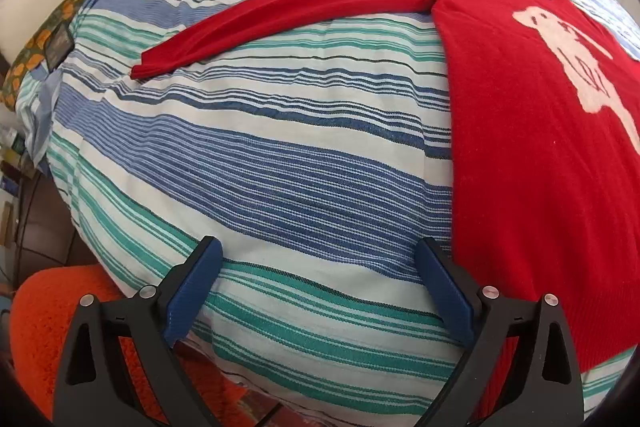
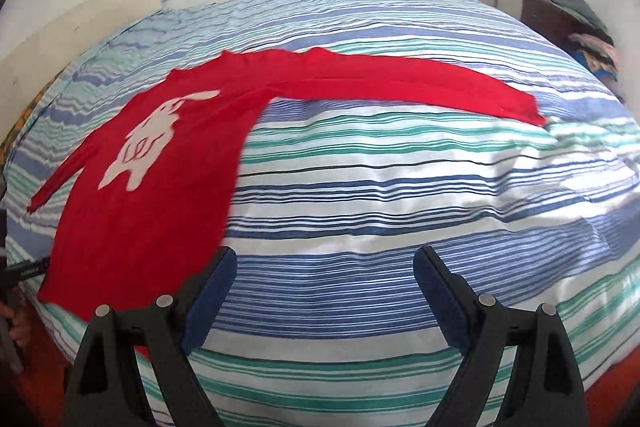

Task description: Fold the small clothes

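A red long-sleeved sweater [image 1: 532,163] with a white animal figure [image 1: 576,55] lies flat, front up, on a striped bed, both sleeves spread out. In the left wrist view its left sleeve [image 1: 256,23] reaches far left. My left gripper [image 1: 320,255] is open and empty above the bedspread, just left of the sweater's hem. In the right wrist view the sweater [image 2: 160,195] lies at the left and its other sleeve [image 2: 420,83] stretches right. My right gripper [image 2: 324,263] is open and empty, just right of the hem.
The bedspread [image 1: 280,155] has blue, green and white stripes. An orange rug [image 1: 44,327] lies on the floor by the bed. A patterned pillow [image 1: 48,31] sits at the far left. A dark cabinet with piled clothes [image 2: 580,23] stands at the right.
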### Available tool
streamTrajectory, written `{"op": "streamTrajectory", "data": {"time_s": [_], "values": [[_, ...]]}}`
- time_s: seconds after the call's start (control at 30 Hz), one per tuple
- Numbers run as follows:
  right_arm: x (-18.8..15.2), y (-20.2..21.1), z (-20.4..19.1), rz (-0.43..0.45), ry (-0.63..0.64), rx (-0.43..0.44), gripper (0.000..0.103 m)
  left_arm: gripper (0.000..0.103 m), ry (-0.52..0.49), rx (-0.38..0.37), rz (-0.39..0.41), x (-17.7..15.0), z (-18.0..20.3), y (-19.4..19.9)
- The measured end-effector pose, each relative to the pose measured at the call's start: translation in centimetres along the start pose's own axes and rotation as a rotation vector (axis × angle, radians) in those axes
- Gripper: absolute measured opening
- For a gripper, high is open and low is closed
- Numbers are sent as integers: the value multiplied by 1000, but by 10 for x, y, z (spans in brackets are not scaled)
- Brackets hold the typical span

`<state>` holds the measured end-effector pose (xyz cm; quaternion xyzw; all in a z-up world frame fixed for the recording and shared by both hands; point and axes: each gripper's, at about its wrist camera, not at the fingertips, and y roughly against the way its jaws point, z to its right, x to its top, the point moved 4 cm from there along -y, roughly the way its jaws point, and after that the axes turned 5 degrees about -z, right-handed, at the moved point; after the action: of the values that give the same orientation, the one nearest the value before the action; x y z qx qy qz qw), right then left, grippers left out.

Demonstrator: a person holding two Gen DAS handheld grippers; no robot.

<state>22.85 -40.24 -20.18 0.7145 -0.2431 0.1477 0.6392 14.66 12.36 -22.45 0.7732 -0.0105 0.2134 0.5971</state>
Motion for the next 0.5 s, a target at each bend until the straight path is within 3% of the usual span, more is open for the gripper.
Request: {"op": "streamTrajectory", "data": {"time_s": [0.1,0.23,0.37,0.5], "values": [[-1,-7,29,-38,-115,-37,89,98,0,3,-1,1,0,0],[-9,-20,50,-96,-215,-24,89,99,4,1,-4,1,0,-1],[-5,-13,44,-62,-186,-56,89,99,5,0,-5,2,-1,-2],[7,15,8,78,-20,-14,89,100,7,3,-7,1,-2,-2]]}}
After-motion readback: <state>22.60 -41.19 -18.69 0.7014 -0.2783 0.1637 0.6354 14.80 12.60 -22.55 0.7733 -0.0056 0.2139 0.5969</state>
